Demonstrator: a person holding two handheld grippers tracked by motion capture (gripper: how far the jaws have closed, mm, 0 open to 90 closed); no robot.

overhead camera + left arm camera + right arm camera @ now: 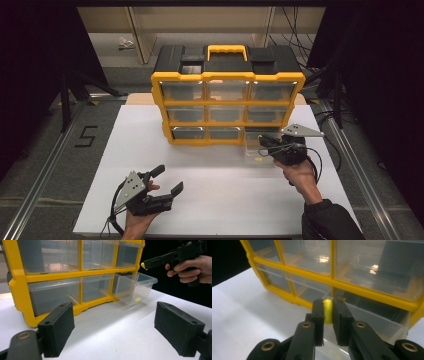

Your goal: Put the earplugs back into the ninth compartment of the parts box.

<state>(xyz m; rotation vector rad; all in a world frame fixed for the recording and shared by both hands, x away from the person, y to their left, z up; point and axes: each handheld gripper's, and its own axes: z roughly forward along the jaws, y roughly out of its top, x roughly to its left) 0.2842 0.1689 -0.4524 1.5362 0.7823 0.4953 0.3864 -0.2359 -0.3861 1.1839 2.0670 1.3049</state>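
Note:
A yellow-and-black organizer [227, 95] with clear drawers stands at the back of the white table. Its bottom right drawer [260, 150] is pulled out, and a small yellow piece [137, 299] lies inside it. My right gripper [262, 142] hovers over this drawer [374, 325], shut on another small yellow piece [327, 310] pinched between its pads. That gripper [145, 265] also shows in the left gripper view, with the yellow piece at its tip. My left gripper [167, 180] rests low near the table's front left. It [113, 327] stands wide open with nothing between its jaws and faces the organizer.
The white table top [210, 200] lies between the organizer and the front edge. Metal rails [45, 165] run along both sides on the grey floor. The other drawers [52, 293] are pushed in and look empty.

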